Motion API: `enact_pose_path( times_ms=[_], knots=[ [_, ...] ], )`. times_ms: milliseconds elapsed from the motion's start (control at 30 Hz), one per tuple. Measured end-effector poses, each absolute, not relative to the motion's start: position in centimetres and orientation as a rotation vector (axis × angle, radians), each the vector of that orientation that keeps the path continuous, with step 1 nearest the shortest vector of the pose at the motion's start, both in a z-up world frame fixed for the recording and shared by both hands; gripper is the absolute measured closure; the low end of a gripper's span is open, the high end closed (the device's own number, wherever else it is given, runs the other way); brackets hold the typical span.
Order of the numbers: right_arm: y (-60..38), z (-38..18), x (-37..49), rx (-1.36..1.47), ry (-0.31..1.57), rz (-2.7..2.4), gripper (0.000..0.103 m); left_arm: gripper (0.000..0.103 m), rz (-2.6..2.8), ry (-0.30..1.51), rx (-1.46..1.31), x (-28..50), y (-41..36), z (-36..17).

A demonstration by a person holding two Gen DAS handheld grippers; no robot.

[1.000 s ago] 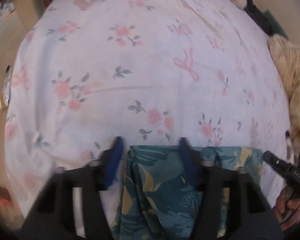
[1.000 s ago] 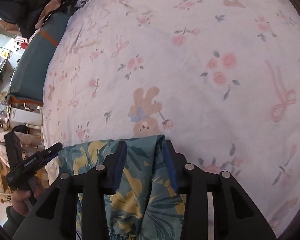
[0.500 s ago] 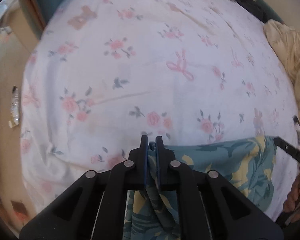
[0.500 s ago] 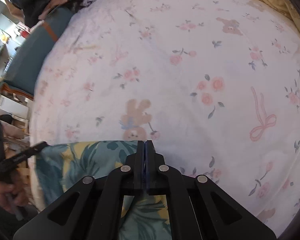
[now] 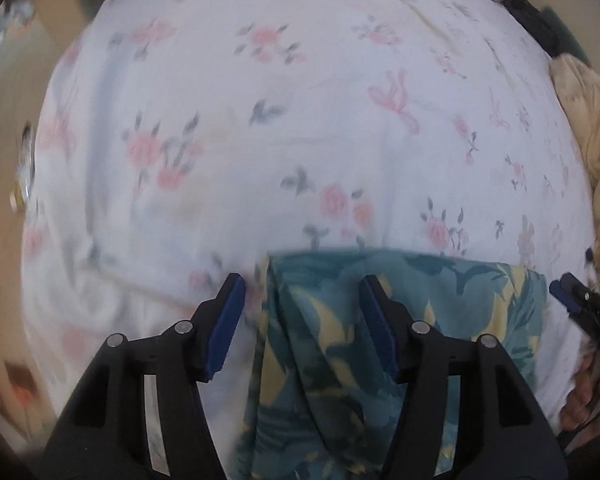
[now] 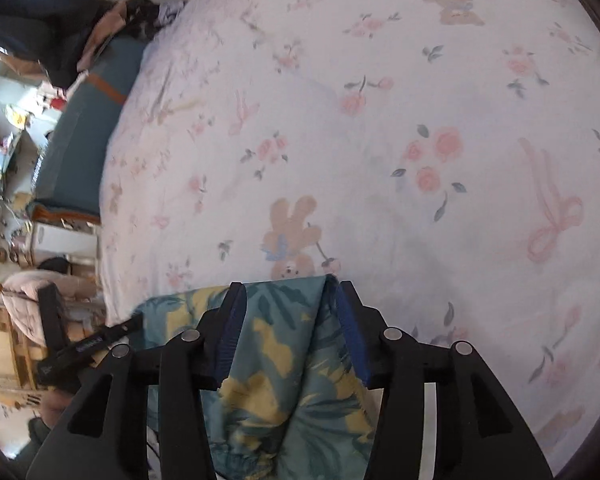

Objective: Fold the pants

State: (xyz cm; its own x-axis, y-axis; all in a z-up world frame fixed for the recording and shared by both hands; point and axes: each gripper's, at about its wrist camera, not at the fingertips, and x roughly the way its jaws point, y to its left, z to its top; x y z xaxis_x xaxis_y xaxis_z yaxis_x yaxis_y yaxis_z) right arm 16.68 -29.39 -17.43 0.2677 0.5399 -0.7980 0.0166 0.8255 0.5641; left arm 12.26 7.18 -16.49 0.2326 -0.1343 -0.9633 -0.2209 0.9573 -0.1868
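The pants [image 5: 428, 312] are teal with a yellow leaf print and lie on the floral bed sheet [image 5: 300, 128], their top edge straight across. My left gripper [image 5: 300, 284] is open, its blue-padded fingers astride the pants' left corner. In the right wrist view the pants [image 6: 284, 344] lie bunched between the fingers of my right gripper [image 6: 288, 292], which is open around the right corner. The right gripper also shows at the left wrist view's right edge [image 5: 572, 296].
A beige blanket [image 5: 592, 128] lies at the bed's right side. A teal bench [image 6: 84, 136] and cluttered shelves [image 6: 4, 152] stand beyond the bed's left edge in the right wrist view. The white floral sheet [image 6: 420, 120] stretches far ahead.
Half a second ago both grippers were shut on the pants' top edge and held it up. Now both have opened and the edge lies on the bed.
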Motion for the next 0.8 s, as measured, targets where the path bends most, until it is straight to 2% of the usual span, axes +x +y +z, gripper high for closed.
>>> enact_pose_path(
  times_ms=[67, 100, 133, 167, 200, 233, 267, 367, 500, 567, 700, 800],
  knots=[
    [-29.1, -18.8, 17.3, 0.494, 1.291, 0.366, 0.053, 0.047, 0.026, 1.361, -0.294, 12.7, 6.9, -16.9],
    [-29.1, -19.6, 17.4, 0.512, 1.317, 0.379, 0.053, 0.051, 0.016, 1.374, -0.29, 12.9, 6.8, -16.9],
    [-29.0, -20.3, 17.4, 0.536, 1.346, 0.399, 0.053, 0.072, -0.014, 1.391, -0.283, 13.0, 6.6, -16.9],
    [-28.9, -20.9, 17.3, 0.554, 1.364, 0.419, 0.053, 0.086, -0.049, 1.409, -0.275, 13.2, 6.4, -16.9],
    [-28.6, -20.9, 17.2, 0.529, 1.366, 0.434, 0.058, 0.097, -0.11, 1.438, -0.252, 13.5, 6.1, -16.8],
    [-28.4, -20.7, 17.3, 0.5, 1.367, 0.446, 0.066, 0.097, -0.133, 1.436, -0.22, 13.7, 6.0, -16.4],
    [-28.1, -20.5, 17.4, 0.493, 1.371, 0.484, 0.098, 0.097, -0.148, 1.432, -0.209, 13.9, 6.0, -16.2],
    [-27.5, -18.8, 17.5, 0.415, 1.307, 0.517, 0.099, 0.098, -0.18, 1.401, -0.16, 14.5, 6.0, -14.7],
    [-27.0, -13.5, 17.5, 0.324, 1.12, 0.526, 0.099, 0.098, -0.174, 1.19, -0.188, 14.5, 7.2, -9.5],
    [-26.9, -11.6, 17.2, 0.296, 1.057, 0.544, 0.099, 0.098, -0.175, 1.118, -0.07, 14.1, 6.7, -8.3],
    [-26.6, -11.9, 15.9, 0.21, 1.023, 0.572, 0.099, 0.098, -0.21, 1.143, -0.013, 13.7, 7.0, -9.4],
    [-26.3, -11.0, 14.2, 0.136, 0.991, 0.573, 0.099, 0.098, -0.231, 1.14, 0.01, 12.9, 6.5, -8.0]
  ],
)
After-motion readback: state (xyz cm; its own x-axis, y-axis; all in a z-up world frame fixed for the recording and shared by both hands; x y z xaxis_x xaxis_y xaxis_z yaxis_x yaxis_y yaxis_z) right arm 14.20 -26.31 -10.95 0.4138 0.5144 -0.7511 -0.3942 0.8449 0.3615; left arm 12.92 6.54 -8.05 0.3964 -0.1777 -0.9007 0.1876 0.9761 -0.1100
